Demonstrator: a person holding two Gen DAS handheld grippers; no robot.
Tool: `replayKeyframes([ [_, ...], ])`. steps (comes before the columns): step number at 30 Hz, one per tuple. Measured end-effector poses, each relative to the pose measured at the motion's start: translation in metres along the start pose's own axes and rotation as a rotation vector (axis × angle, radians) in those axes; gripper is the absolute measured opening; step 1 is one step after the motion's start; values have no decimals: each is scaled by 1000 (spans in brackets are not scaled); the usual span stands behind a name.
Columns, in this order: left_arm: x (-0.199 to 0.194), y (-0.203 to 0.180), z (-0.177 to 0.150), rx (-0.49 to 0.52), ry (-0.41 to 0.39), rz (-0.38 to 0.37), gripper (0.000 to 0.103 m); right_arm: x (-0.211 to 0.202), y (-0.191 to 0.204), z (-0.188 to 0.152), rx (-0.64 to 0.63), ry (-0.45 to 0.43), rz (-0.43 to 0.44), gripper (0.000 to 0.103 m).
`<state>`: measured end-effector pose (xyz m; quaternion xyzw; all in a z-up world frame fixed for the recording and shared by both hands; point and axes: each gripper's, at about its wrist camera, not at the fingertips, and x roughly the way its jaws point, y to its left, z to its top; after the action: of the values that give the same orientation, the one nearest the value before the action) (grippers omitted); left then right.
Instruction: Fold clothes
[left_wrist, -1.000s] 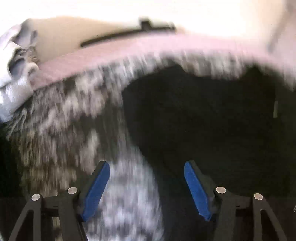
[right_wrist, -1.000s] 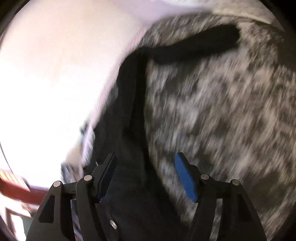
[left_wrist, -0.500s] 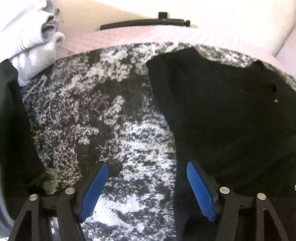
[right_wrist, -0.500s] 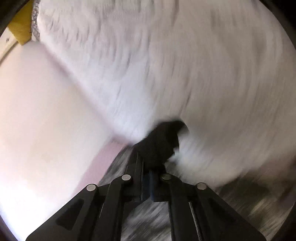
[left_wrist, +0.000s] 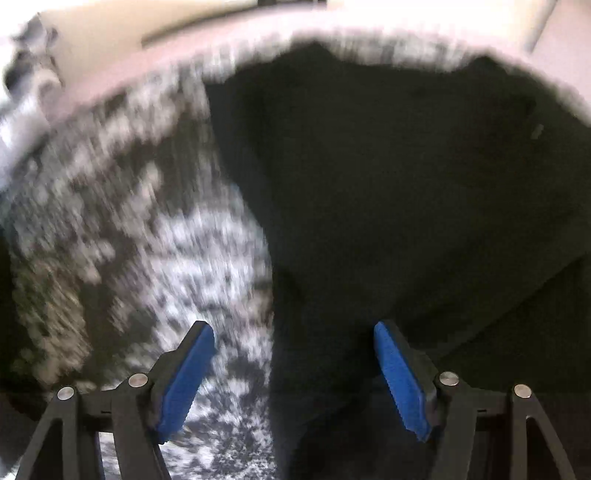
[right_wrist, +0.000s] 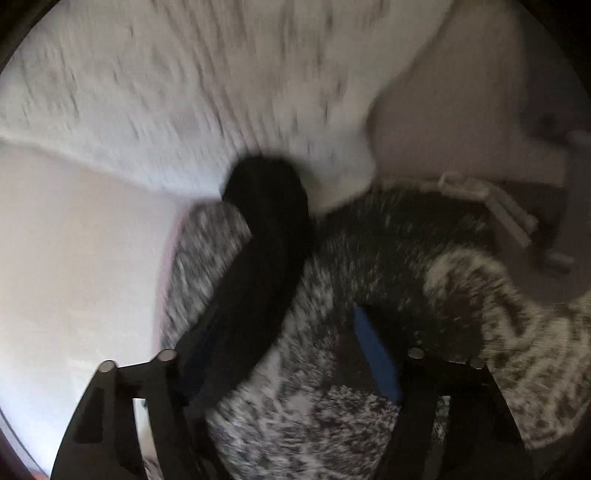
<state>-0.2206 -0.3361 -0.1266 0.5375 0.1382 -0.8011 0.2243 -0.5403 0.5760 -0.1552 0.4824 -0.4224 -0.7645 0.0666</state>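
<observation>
No legible text or labels anywhere

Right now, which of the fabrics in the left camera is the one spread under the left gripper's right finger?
The black garment: plain and dark, lying on the speckled grey blanket. The pale crumpled cloth sits far off at top left.

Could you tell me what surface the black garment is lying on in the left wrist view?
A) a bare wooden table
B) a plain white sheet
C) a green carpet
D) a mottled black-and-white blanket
D: the black garment lies on the mottled black-and-white blanket.
</observation>
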Motion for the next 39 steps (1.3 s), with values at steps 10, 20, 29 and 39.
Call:
replayKeyframes([
  [10,2,5,-6,-19,-32,9,90,-55,65,46,-36,-322,-85,20],
  [20,3,5,-7,-13,-54,5,90,-79,-33,-18,220,-110,44,84],
  [29,3,6,-9,-22,-67,13,93,-44,8,-14,33,-74,100,89],
  [39,3,10,-10,-24,-68,12,97,-107,49,-42,-81,-280,214,5],
])
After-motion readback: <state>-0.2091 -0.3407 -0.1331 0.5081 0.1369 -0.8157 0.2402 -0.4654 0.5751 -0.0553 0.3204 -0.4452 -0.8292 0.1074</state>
